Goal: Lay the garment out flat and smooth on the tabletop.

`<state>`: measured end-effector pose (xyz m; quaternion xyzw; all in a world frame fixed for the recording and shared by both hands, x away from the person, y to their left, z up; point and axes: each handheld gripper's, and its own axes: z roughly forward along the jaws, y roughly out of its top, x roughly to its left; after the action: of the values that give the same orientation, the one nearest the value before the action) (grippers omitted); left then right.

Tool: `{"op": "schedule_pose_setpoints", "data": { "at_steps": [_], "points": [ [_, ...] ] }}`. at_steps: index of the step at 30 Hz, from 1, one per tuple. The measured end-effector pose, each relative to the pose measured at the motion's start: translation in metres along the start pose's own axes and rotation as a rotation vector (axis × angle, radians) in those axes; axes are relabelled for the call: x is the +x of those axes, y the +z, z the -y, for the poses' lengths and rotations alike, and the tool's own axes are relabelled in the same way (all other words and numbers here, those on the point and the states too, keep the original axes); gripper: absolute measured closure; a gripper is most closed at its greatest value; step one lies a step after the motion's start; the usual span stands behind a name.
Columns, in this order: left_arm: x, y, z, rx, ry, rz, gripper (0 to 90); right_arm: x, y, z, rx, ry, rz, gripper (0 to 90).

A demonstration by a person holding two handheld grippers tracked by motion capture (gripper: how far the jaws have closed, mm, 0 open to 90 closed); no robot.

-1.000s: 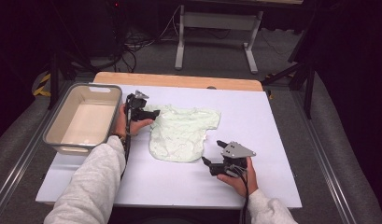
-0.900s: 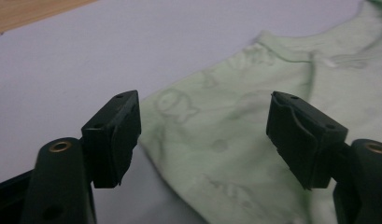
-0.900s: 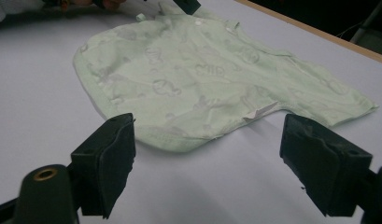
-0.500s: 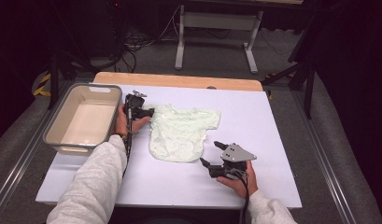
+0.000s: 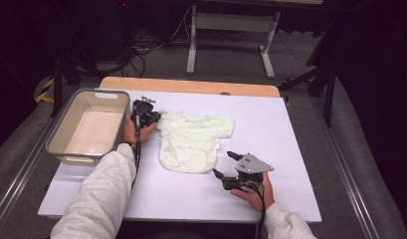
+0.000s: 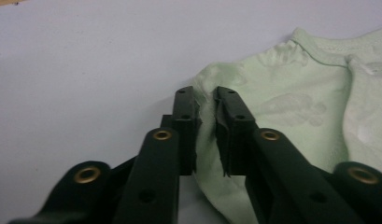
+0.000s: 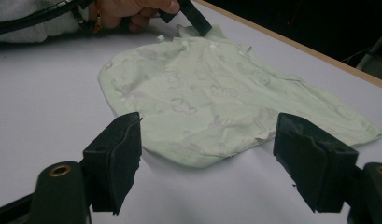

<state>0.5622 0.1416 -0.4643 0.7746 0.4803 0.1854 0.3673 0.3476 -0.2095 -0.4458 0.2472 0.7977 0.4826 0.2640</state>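
Lab or studio, dark backdrop, floor cables [image 5: 156, 42], metal stand [image 5: 231, 35]

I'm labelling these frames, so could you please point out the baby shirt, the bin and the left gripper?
baby shirt [image 5: 193, 142]: high view, middle of the pale green cloth.
bin [image 5: 57, 142]: high view, its left rim.
left gripper [image 6: 206, 109]: left gripper view, between the tips of the jaws, pinching the shirt's edge.

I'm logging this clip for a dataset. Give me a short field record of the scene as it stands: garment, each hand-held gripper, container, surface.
garment: pale green baby shirt, lying flat on the table
left hand-held gripper: jaws have just closed, pinching the shirt's sleeve edge
right hand-held gripper: open, jaws short of the shirt's hem, not touching
container: grey tub, left of the shirt
surface: white table
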Motion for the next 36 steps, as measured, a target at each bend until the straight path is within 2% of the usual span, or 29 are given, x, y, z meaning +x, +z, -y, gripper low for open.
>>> {"op": "schedule_pose_setpoints", "data": {
  "at_steps": [5,9,11,18,20,23,26,28,29,31,32,36],
  "points": [
    [-0.003,-0.003,-0.001,-0.014,0.01,-0.034,86.5,-0.001,0.0,0.001,0.009,0.003,-0.002,24.0],
    [-0.01,-0.01,-0.006,-0.038,0.044,-0.074,86.6,-0.003,0.001,0.002,0.012,0.013,0.001,24.5],
    [-0.01,-0.013,-0.006,-0.061,0.02,-0.066,86.6,-0.003,0.001,0.002,0.014,0.013,0.005,24.7],
    [-0.009,-0.021,-0.008,-0.084,0.018,-0.127,86.9,-0.006,0.001,0.003,0.012,0.041,0.002,25.4],
    [-0.009,-0.021,-0.009,-0.077,0.025,-0.134,86.9,-0.006,0.001,0.003,0.013,0.046,0.003,25.4],
    [-0.007,-0.02,-0.008,-0.079,0.023,-0.122,86.9,-0.006,0.002,0.003,0.02,0.042,0.002,25.4],
    [-0.008,-0.021,-0.008,-0.086,0.009,-0.082,86.7,-0.006,0.002,0.003,0.025,0.044,0.002,25.4],
    [-0.009,-0.023,-0.009,-0.099,0.004,-0.072,86.7,-0.007,0.002,0.004,0.026,0.046,0.007,25.4],
    [-0.012,-0.026,-0.01,-0.115,0.012,-0.048,86.7,-0.007,0.002,0.004,0.026,0.051,0.006,25.4],
    [-0.015,-0.027,-0.012,-0.121,0.019,-0.043,86.8,-0.008,0.002,0.004,0.028,0.05,0.007,25.4],
    [-0.02,-0.028,-0.013,-0.128,0.027,-0.029,86.8,-0.009,0.002,0.003,0.025,0.075,-0.006,25.3],
    [-0.028,-0.03,-0.014,-0.14,0.054,-0.005,86.8,-0.011,0.001,0.003,0.023,0.087,0.003,25.4]
  ]
}}
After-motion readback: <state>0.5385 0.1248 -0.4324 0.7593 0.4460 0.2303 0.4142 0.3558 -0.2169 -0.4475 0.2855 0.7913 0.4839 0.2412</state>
